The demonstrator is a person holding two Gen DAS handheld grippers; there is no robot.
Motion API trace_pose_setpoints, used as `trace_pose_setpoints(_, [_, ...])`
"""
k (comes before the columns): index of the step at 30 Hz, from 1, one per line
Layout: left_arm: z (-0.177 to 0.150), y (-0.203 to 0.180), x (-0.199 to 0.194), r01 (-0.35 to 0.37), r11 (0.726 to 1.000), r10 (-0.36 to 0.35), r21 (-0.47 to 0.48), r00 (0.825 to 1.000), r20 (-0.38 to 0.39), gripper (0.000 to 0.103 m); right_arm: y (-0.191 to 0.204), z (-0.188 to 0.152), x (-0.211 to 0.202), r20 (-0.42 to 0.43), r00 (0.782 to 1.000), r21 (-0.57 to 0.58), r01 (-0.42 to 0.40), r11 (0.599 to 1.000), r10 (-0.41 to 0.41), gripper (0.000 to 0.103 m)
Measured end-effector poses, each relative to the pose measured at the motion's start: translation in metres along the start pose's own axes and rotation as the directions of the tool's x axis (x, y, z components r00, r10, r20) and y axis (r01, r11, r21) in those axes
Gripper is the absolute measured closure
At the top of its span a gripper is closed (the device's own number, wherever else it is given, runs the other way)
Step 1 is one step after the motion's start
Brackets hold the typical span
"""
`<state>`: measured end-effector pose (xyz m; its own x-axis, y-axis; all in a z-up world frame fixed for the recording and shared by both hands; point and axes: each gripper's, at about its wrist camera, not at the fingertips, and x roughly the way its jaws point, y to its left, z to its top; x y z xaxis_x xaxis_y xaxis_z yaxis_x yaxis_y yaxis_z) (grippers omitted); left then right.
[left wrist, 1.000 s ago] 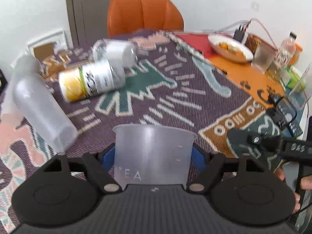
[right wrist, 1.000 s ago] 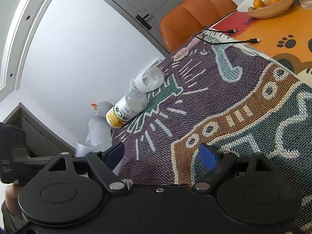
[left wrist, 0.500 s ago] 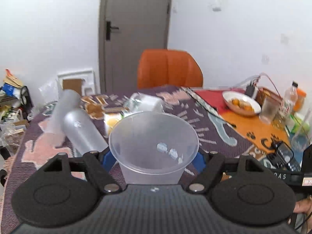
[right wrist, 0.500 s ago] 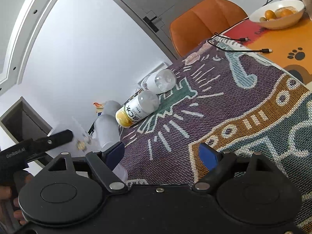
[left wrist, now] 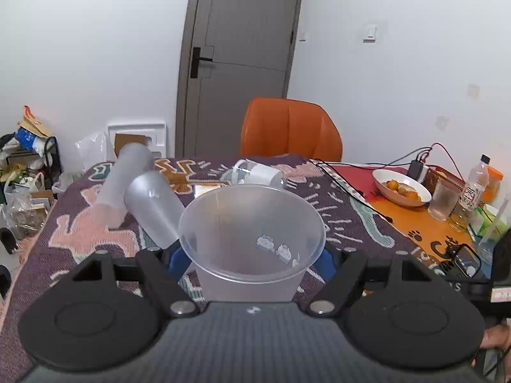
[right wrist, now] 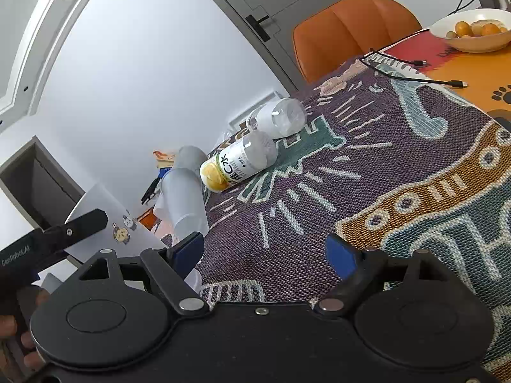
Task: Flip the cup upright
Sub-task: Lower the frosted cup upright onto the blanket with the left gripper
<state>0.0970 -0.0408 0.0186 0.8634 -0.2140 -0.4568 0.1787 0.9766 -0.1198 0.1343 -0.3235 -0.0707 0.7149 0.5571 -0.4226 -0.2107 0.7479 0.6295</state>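
Tipped further back since a second ago: cup (left wrist: 252, 233), then side-on with its lettering facing the lens, now with open mouth toward the left wrist camera and held above the desk (left wrist: 335, 198). Left hand-held gripper (left wrist: 251, 260) pinching the cup's frosted wall between its blue pads (left wrist: 177, 260). Seen in the left view only: cup interior with small stickers on the far wall, base hidden behind the gripper body. Seen in the right view only: yellow-labelled bottle (right wrist: 239, 166) and clear bottle (right wrist: 278, 118) lying on the patterned cloth (right wrist: 399, 159). Right hand-held gripper (right wrist: 265, 253) spread, nothing between its fingers. Two frosted tumblers (left wrist: 153, 207) lying on the cloth, possibly touching; overlap unclear. Bowl of oranges (left wrist: 400, 188) at far right.
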Motion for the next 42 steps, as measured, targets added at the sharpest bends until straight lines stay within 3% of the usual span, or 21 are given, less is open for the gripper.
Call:
trace_pose_setpoints(6, [-0.018,-0.013,0.004,0.026,0.998,-0.024,0.058,0.999,-0.034,0.026,0.008,-0.004,0.005,-0.017,1.000,-0.020,0.014,1.000,-0.014,0.019])
trace_pose_setpoints(10, [-0.024,-0.018,-0.003,0.045,0.996,-0.042,0.077,0.998,-0.039,0.019,0.012,-0.003,0.002,-0.016,1.000,-0.039,0.022,0.999,-0.023,0.019])
trace_pose_setpoints(18, [-0.028,-0.002,-0.022,0.017,1.000,-0.017,0.009,1.000,-0.011,0.014,0.021,0.003,-0.012,0.007,0.999,-0.089,0.036,0.995,-0.036,0.017])
trace_pose_setpoints(25, [-0.040,0.014,-0.048,-0.021,0.999,0.022,-0.044,0.999,0.043,0.007,0.039,0.005,-0.025,0.019,0.999,-0.193,0.031,0.981,-0.028,0.005])
trace_pose_setpoints(30, [-0.048,0.021,-0.060,-0.057,0.997,0.059,-0.057,0.998,0.038,0.006,0.054,0.004,-0.034,0.022,1.000,-0.268,0.019,0.963,-0.014,0.000])
trace_pose_setpoints(42, [-0.061,0.038,-0.086,-0.119,0.987,0.124,-0.106,0.992,0.035,0.001,0.071,-0.001,-0.053,-0.004,1.000,-0.337,-0.019,0.941,0.018,0.000])
